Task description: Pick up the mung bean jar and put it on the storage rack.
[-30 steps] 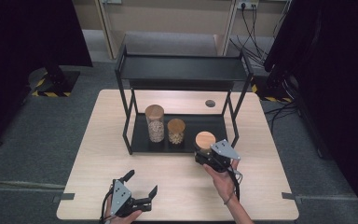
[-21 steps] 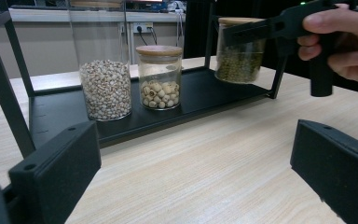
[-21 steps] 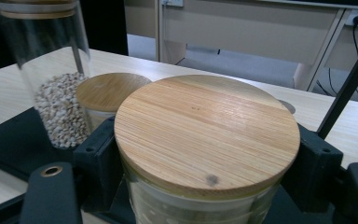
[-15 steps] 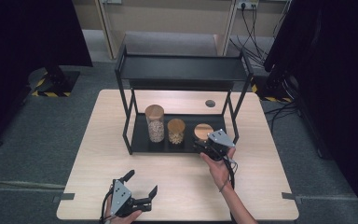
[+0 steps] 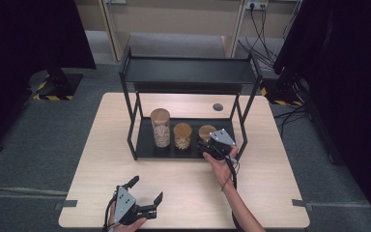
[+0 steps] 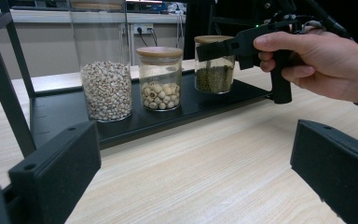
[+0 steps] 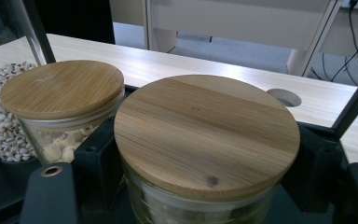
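— What do we have, biggest thing first?

— We see the wooden table (image 5: 125, 193), and on it the black two-tier rack (image 5: 188, 72). Its lower shelf (image 6: 135, 121) carries three glass jars with wooden lids, in a row.

— Which jars do we count?

— From the high view, the tall jar (image 5: 161, 127) of pale grains stands leftmost, the middle jar (image 5: 182, 136) of round, holed pieces just beside it, and the small jar (image 5: 205, 132) of green grains at the right end of the row. In the left gripper view the small jar (image 6: 214, 65) stands upright with its base on the shelf.

— And our right gripper?

— The right gripper (image 5: 211, 146) reaches in under the upper tier, its jaws clasped on either side of the small jar (image 7: 205, 135) just below the lid; the hand (image 6: 321, 63) grips its handle.

— Our left gripper?

— The left gripper (image 5: 145, 198) sits at the near edge of the table, well apart from the rack, jaws spread wide with nothing between them.
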A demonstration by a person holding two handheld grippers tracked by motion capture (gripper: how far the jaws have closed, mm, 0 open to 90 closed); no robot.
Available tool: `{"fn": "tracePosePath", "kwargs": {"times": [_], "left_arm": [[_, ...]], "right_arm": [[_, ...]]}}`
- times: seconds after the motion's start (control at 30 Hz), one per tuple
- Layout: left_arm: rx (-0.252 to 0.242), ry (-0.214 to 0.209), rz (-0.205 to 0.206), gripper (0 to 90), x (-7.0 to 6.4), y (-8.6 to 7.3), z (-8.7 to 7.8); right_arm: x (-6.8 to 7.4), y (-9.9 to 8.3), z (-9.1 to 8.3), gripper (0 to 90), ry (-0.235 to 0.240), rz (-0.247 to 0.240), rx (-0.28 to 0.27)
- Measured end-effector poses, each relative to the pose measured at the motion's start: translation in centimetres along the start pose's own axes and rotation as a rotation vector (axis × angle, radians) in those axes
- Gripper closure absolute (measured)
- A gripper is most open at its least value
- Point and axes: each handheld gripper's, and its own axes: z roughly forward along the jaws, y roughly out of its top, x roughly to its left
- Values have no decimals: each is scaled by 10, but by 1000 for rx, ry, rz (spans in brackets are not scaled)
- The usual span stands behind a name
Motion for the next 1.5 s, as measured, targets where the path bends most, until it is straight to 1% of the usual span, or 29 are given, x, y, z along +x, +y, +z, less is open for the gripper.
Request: {"fn": "tracePosePath", "kwargs": {"times": [0.13, 0.33, 0.47, 0.6, 0.67, 0.73, 0.8, 0.93, 1.0, 1.1, 1.17, 1.33, 1.43, 1.5], "left_arm": [[0, -1, 2, 11, 0, 0, 0], [-3, 0, -1, 11, 0, 0, 0], [-3, -1, -1, 11, 0, 0, 0], [-3, -2, 0, 11, 0, 0, 0], [-3, -1, 0, 11, 0, 0, 0], [-3, -1, 0, 11, 0, 0, -1], [-4, -1, -1, 11, 0, 0, 0], [-1, -1, 2, 11, 0, 0, 0], [-2, -1, 2, 11, 0, 0, 0], [-1, 0, 1, 11, 0, 0, 0], [-2, 0, 1, 10, 0, 0, 0], [-2, 0, 2, 11, 0, 0, 0], [-3, 0, 2, 11, -1, 0, 0], [-1, 0, 3, 11, 0, 0, 0]], "right_arm": [[2, -1, 6, 253, 1, -6, 9], [5, -1, 12, 253, -6, -2, 21], [7, -2, 17, 252, -21, -15, 30], [4, -5, 17, 251, -15, 4, 22], [3, -5, 16, 231, -17, 8, 22], [3, -6, 13, 179, -23, 15, 13], [3, -6, 8, 148, -19, 46, 3], [2, -8, -1, 118, -9, 49, -11], [2, -9, -6, 86, 3, 52, -19], [4, -10, -14, 51, 5, 50, -32], [5, -11, -20, 44, 7, 57, -44], [7, -13, -36, 32, 14, 44, -66], [6, -16, -46, 29, 32, 48, -80], [5, -17, -50, 28, 41, 46, -84]]}}
